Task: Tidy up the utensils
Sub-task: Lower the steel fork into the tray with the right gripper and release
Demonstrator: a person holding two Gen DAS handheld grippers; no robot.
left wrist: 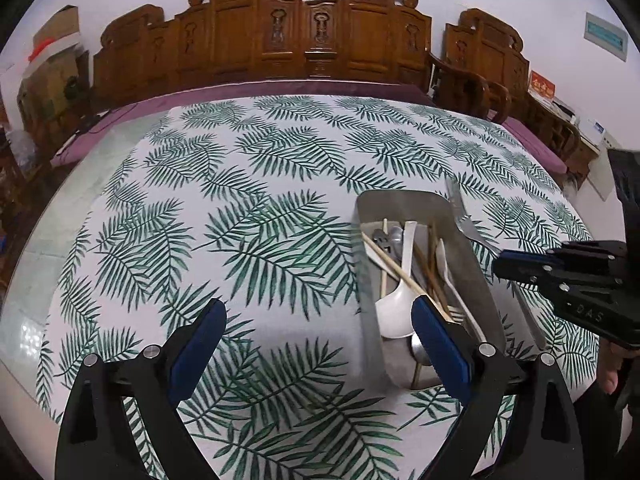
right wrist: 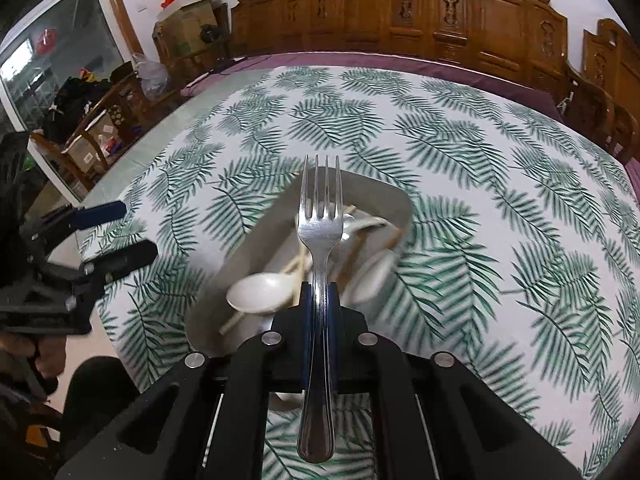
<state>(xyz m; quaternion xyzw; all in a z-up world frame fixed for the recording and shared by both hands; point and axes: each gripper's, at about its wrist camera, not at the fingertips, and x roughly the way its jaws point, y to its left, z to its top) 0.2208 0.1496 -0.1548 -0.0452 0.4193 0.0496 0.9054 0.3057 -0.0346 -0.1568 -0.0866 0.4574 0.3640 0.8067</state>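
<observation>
A grey rectangular tray [left wrist: 400,204] on the leaf-print tablecloth holds white spoons [left wrist: 396,312], metal spoons and wooden chopsticks [left wrist: 394,270]. My left gripper [left wrist: 316,320] is open and empty, its right finger at the tray's near left side. My right gripper [right wrist: 319,292] is shut on a metal fork [right wrist: 320,224], held above the tray [right wrist: 400,200] with tines pointing away. The fork [left wrist: 466,216] and the right gripper [left wrist: 500,266] also show at the right of the left wrist view. The left gripper [right wrist: 128,232] shows open at the left of the right wrist view.
The round table [left wrist: 36,272] carries a leaf-print cloth [left wrist: 260,208]. Carved wooden chairs [left wrist: 308,28] stand behind it. Boxes and clutter [right wrist: 184,20] sit at the far left of the room.
</observation>
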